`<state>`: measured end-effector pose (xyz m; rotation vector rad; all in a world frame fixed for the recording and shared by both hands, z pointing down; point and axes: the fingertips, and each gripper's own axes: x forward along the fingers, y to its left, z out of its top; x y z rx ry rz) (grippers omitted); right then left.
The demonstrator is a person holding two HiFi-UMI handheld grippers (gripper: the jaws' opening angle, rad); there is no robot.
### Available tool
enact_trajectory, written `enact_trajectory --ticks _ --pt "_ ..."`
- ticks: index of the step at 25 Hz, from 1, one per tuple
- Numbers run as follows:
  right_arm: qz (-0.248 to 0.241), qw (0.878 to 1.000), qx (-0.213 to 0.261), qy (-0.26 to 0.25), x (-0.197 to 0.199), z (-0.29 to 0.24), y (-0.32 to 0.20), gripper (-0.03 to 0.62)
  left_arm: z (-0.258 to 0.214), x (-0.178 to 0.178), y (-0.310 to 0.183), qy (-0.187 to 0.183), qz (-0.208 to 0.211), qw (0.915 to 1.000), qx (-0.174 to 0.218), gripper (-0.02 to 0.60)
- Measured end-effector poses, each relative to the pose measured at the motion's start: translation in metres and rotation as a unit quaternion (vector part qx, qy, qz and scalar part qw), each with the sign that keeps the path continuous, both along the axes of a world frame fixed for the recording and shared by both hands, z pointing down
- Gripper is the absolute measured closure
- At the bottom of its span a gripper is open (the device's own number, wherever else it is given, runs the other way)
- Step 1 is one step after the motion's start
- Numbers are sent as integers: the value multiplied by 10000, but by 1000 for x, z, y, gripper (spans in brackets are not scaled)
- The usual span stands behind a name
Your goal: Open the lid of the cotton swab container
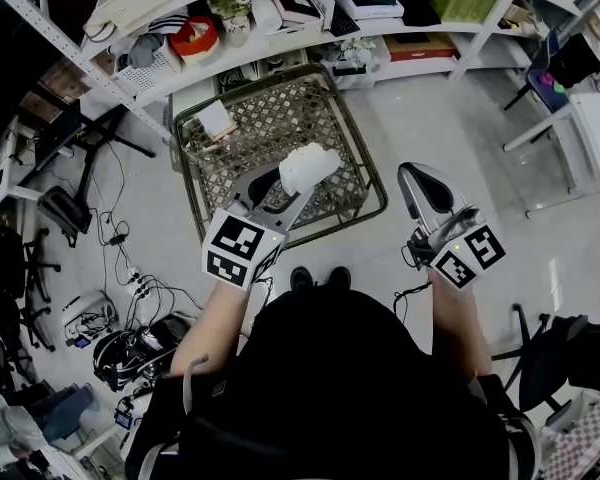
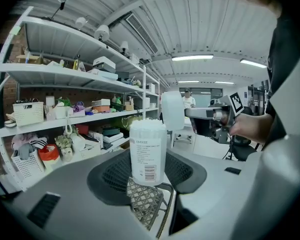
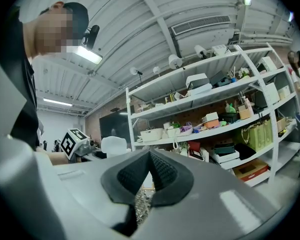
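Observation:
My left gripper (image 1: 298, 183) is shut on a white cotton swab container (image 1: 315, 163) and holds it over the wire basket. In the left gripper view the container (image 2: 147, 151) stands upright between the dark pads (image 2: 107, 176), its label towards the camera and swab tips showing at its top. Whether a clear lid sits on it I cannot tell. My right gripper (image 1: 412, 173) is shut with nothing in it, off to the container's right and apart from it. From the left gripper view its tip (image 2: 190, 113) lies beside a pale translucent shape (image 2: 172, 109) that I cannot identify.
A wire basket (image 1: 195, 158) with a small white box in it stands on the floor below both grippers. Behind it run crowded shelves (image 1: 280, 18). Cables and gear (image 1: 130, 298) lie on the floor at the left, and a white table (image 1: 595, 128) is at the right.

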<state>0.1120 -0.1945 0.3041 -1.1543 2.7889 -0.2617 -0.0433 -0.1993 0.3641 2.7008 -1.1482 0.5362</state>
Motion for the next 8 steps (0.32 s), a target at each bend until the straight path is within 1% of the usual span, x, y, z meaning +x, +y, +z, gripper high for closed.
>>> enact_trajectory --ticks 8 --pt "-55 10000 -11 -5 -3 1 1 586 2 0 2 -5 12 10000 0 385"
